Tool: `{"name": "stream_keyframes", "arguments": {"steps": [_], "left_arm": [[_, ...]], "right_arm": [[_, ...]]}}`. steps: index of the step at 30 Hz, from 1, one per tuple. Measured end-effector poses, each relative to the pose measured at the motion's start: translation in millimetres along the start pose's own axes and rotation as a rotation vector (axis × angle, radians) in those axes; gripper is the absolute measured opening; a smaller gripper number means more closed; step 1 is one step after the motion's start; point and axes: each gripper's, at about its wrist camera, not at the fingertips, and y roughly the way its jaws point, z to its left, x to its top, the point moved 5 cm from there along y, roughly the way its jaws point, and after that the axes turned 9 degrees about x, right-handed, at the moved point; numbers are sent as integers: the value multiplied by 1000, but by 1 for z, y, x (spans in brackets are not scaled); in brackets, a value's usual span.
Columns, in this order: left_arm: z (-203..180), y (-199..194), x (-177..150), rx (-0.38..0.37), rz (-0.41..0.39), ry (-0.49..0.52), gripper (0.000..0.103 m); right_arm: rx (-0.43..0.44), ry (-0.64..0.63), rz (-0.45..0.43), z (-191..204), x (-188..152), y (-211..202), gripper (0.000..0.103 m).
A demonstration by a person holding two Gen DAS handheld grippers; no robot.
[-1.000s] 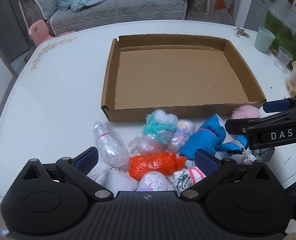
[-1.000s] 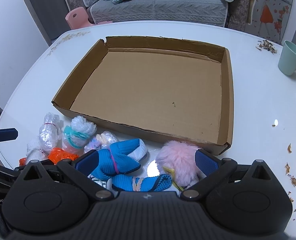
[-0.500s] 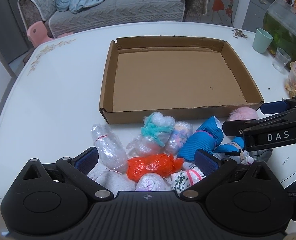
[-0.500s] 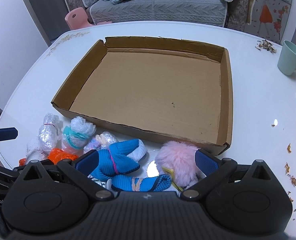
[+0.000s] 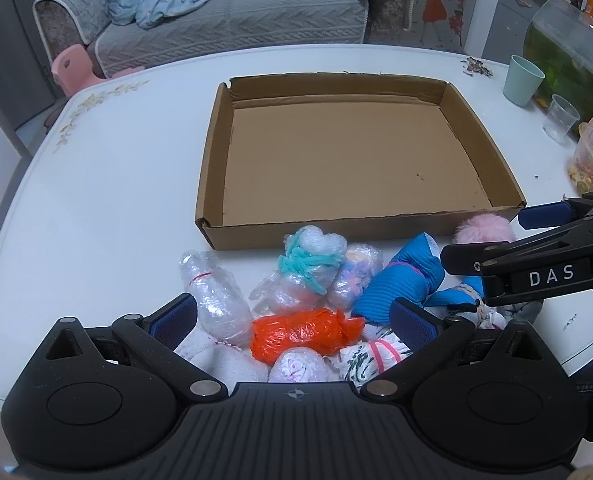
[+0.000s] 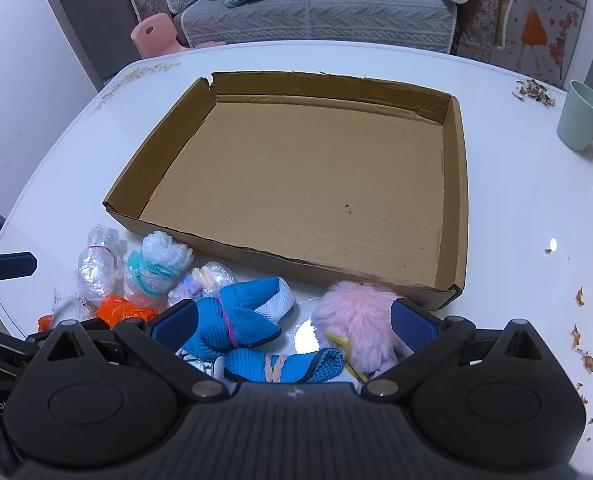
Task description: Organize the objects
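An empty shallow cardboard box (image 5: pixel 216 176) (image 6: pixel 452 184) lies on the white table. In front of it is a pile of small bundles: an orange bag (image 5: pixel 304 334) (image 6: pixel 124 312), a clear wrapped roll (image 5: pixel 216 296), a bubble-wrap bundle tied with teal yarn (image 5: pixel 308 264) (image 6: pixel 156 268), blue knit socks (image 5: pixel 404 280) (image 6: pixel 240 316) and a pink pompom (image 5: pixel 484 232) (image 6: pixel 356 312). My left gripper (image 5: pixel 292 316) is open above the orange bag. My right gripper (image 6: pixel 292 322) is open over the socks and pompom; it also shows in the left wrist view (image 5: pixel 528 256).
A green cup (image 5: pixel 522 80) (image 6: pixel 582 116), a clear cup (image 5: pixel 560 120) and a snack container (image 5: pixel 592 164) stand at the table's right. Seed husks (image 6: pixel 534 90) litter the far right. A sofa (image 5: pixel 232 12) is behind the table.
The left wrist view has pulled back slightly, so the box and the pile sit a little lower and farther. The right gripper has barely moved.
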Motion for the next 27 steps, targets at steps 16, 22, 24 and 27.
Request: {"name": "stream_keyframes", "arguments": {"steps": [16, 22, 24, 27], "left_arm": [[3, 0, 0, -1, -1, 1, 103], [26, -3, 2, -7, -24, -18, 103], [44, -6, 0, 1, -41, -22, 103], [71, -11, -12, 30, -80, 3, 103]], "right_arm": [[2, 1, -2, -1, 1, -1, 103], [-6, 23, -31, -17, 4, -13, 103], [-4, 37, -42, -27, 3, -20, 103], [8, 50, -56, -40, -6, -29, 102]]}}
